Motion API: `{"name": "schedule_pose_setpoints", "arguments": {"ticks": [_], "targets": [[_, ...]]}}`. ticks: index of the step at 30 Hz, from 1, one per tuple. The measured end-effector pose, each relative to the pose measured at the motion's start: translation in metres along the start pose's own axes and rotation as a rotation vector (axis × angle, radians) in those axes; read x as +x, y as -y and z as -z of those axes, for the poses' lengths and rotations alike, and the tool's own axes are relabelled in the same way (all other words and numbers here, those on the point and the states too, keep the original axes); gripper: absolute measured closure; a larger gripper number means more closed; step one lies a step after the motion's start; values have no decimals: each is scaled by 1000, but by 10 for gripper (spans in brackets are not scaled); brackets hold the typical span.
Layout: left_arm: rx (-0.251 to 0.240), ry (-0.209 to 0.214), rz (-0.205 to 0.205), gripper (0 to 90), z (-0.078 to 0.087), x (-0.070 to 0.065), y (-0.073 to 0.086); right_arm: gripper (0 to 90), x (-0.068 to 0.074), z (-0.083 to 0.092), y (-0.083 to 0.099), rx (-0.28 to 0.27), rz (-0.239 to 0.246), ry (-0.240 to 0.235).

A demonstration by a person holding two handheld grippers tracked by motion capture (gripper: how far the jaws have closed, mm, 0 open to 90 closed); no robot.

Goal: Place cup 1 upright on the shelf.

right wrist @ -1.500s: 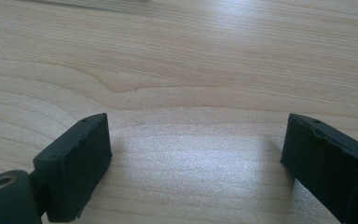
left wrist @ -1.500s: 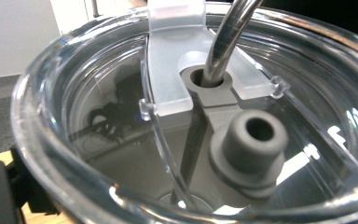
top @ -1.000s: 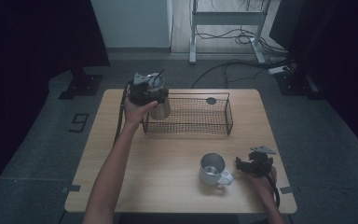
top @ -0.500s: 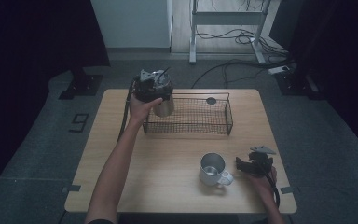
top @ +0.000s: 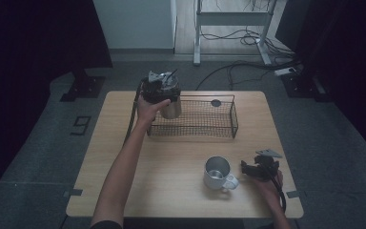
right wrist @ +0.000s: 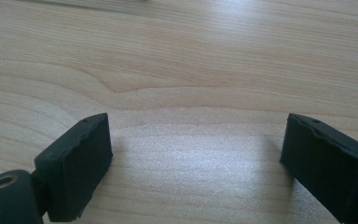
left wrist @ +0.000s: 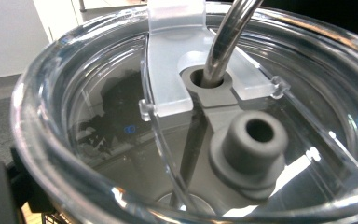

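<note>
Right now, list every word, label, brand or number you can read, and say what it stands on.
None can be read.
A small blue mark seen through the tumbler's clear lid: too blurred to read.
The metal mug, the wire basket and the wooden table: no text visible.

1. A pale wooden surface with visible grain carries everything.
2. A black wire basket sits toward its far edge.
3. A metal mug stands near the front right.
</note>
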State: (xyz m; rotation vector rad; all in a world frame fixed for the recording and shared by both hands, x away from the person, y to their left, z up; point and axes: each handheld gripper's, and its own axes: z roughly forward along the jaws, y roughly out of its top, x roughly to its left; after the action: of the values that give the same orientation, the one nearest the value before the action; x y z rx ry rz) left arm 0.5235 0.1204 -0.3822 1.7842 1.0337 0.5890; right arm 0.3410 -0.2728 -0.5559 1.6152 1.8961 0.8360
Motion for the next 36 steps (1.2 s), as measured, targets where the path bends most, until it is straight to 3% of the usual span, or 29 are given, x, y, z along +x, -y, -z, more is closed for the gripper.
{"name": "schedule_pose_setpoints", "arguments": {"ticks": [10,36], "targets": [[17,-18,-17,40,-11,0,6,83,0,0,0,0,-1,0],[58,-22,9,40,-28,6,27,86,0,0,0,0,0,-1]]}}
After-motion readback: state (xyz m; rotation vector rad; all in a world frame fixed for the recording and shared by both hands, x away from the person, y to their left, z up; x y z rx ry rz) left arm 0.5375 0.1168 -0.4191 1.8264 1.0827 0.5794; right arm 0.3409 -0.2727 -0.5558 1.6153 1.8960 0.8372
